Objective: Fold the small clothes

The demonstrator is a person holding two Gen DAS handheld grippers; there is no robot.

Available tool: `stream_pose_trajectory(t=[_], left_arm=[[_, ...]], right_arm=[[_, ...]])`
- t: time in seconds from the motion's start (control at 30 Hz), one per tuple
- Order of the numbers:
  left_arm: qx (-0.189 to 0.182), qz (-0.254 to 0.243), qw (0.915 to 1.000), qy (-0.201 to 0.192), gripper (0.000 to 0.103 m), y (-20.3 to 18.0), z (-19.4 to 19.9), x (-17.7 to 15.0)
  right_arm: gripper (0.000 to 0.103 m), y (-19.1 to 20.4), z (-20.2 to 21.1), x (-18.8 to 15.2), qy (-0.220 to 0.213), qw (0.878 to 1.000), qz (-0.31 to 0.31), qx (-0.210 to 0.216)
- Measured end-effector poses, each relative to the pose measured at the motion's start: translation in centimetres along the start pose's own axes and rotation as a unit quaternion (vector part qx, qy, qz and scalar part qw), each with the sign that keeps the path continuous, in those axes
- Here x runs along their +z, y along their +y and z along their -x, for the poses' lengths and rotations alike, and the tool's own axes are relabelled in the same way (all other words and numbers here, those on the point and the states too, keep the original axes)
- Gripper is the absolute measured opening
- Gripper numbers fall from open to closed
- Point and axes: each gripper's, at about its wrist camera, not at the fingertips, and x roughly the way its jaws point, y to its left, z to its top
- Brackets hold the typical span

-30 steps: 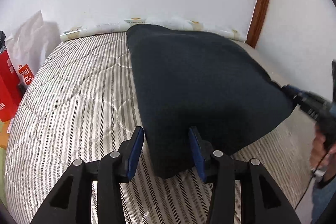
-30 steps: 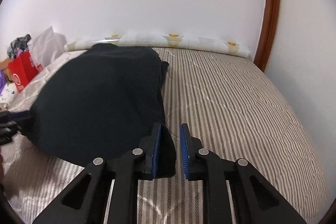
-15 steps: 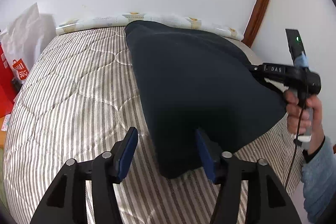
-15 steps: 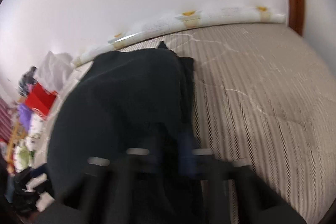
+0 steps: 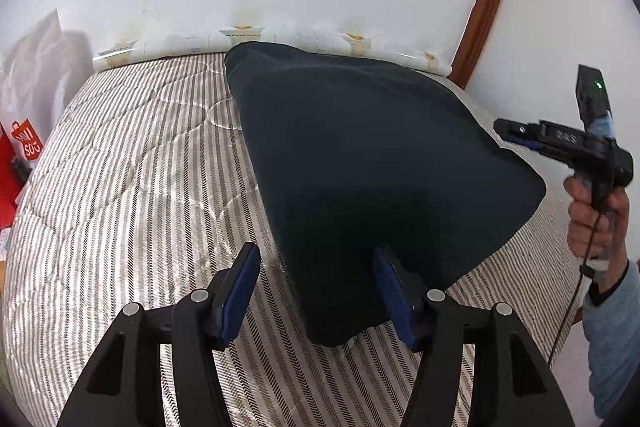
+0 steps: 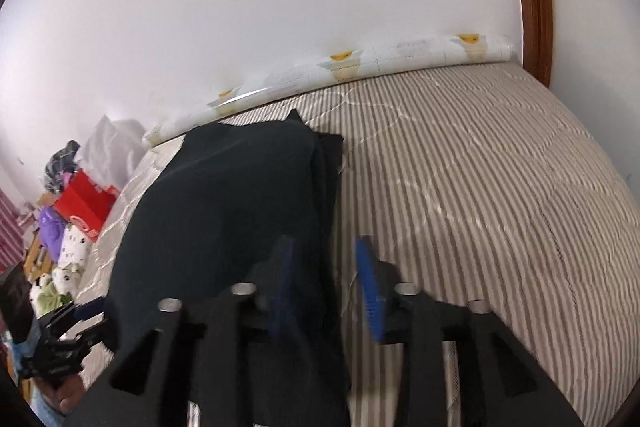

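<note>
Dark navy garment [image 5: 360, 163] lies folded on the striped quilted mattress [image 5: 132, 179], its near corner between the tongs of the left gripper [image 5: 316, 291]. Left wrist view: tongs stand wide, the right pad against the cloth edge, the left pad clear of it. The right gripper [image 5: 516, 135] hangs off the garment's far corner, held in a hand [image 5: 596, 223]. A red bag [image 5: 20, 163] stands at the bedside.

Right wrist view, blurred: tongs opening, cloth loose between the blue pads [image 6: 370, 291]. Patterned roll [image 6: 360, 67] lines the wall.
</note>
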Motion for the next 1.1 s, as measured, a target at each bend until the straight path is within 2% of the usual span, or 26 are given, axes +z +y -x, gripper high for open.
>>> stream_pose_trajectory(t=[0.13, 0.17, 0.2, 0.23, 0.3, 0.37, 0.4, 0.67, 0.77, 0.83, 0.9, 0.93, 1.1], left_arm=[[-0.013, 0.009, 0.9999, 0.003, 0.057, 0.0, -0.3, -0.1], [-0.013, 0.008, 0.9999, 0.004, 0.057, 0.0, -0.4, -0.1], [-0.012, 0.008, 0.9999, 0.003, 0.057, -0.1, -0.4, -0.2], [-0.012, 0.008, 0.9999, 0.003, 0.058, -0.1, -0.4, -0.2], [-0.015, 0.014, 0.9998, 0.007, 0.058, 0.2, -0.4, -0.3], [-0.014, 0.018, 0.9997, 0.009, 0.058, 0.4, -0.3, -0.4], [-0.011, 0.018, 0.9998, 0.008, 0.058, 0.5, -0.1, -0.4], [0.000, 0.021, 0.9998, -0.001, 0.056, 0.7, 0.4, 0.7], [0.006, 0.020, 0.9998, -0.002, 0.056, 0.8, 0.4, 1.6], [0.013, 0.018, 0.9997, -0.003, 0.056, 0.9, 0.3, 2.4], [0.024, 0.016, 0.9996, -0.003, 0.056, 1.2, 0.1, 3.3], [0.029, 0.017, 0.9994, -0.002, 0.056, 1.4, -0.1, 3.8], [0.035, 0.029, 0.9989, -0.005, 0.056, 2.6, -1.0, 6.1]], right_arm=[[0.044, 0.7, -0.9, -1.2, 0.017, 1.000, 0.003, 0.004], [0.032, 0.7, -1.4, -1.5, 0.017, 1.000, 0.003, 0.005], [0.010, 0.6, -1.6, -1.7, 0.015, 1.000, 0.001, 0.010], [0.010, 0.4, -1.8, -1.9, 0.013, 1.000, -0.004, 0.019], [0.009, -0.6, -0.4, -2.2, -0.028, 0.998, -0.023, 0.048], [0.009, -1.1, 0.6, -2.4, -0.041, 0.996, -0.032, 0.067], [0.003, -1.0, 0.8, -2.6, -0.041, 0.997, -0.033, 0.063], [0.006, 1.5, 1.6, -1.2, -0.016, 0.999, 0.039, -0.015], [0.007, 2.7, 1.8, 0.3, -0.022, 0.997, 0.066, -0.027], [0.014, 3.0, 1.5, 1.5, -0.021, 0.997, 0.066, -0.024], [0.036, 3.1, 0.8, 3.0, -0.020, 0.998, 0.061, -0.026], [0.039, 3.3, 0.0, 3.9, -0.019, 0.998, 0.060, -0.030], [0.044, 3.4, -3.9, 7.2, 0.010, 0.998, 0.050, -0.029]])
